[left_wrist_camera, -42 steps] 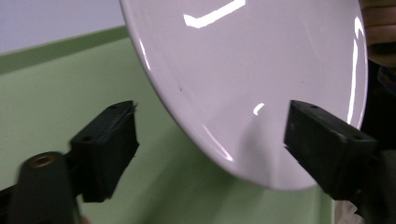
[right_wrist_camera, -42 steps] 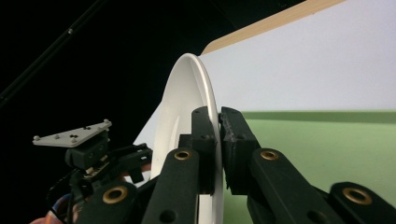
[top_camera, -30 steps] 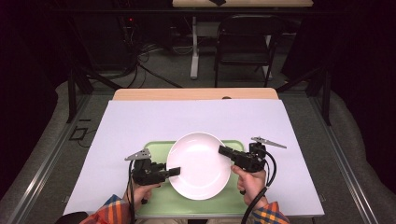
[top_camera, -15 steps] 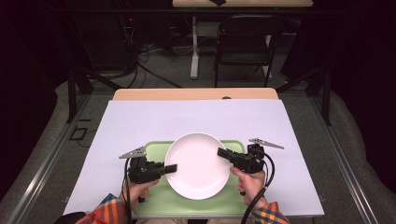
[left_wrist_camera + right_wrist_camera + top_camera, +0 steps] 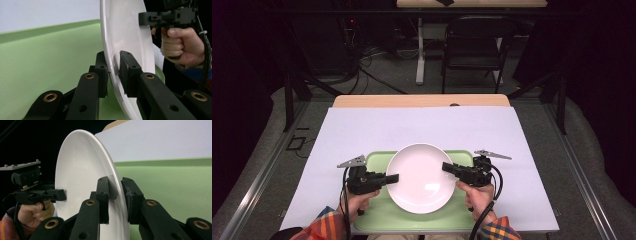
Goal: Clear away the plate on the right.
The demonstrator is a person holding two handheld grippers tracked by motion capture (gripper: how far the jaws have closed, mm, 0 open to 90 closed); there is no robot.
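We see the white plate (image 5: 422,177) over the green tray (image 5: 377,161) on the tabletop (image 5: 362,127), gripped at opposite rims. The left gripper (image 5: 393,178) has just been closing and now clamps the plate's left rim, its pads (image 5: 126,67) pressing both faces. The right gripper (image 5: 447,167) pinches the right rim; its jaws have just been easing apart slightly with the rim between them. Compared with a second ago, the plate sits a little farther up the tray, and the left gripper's jaws have narrowed onto it.
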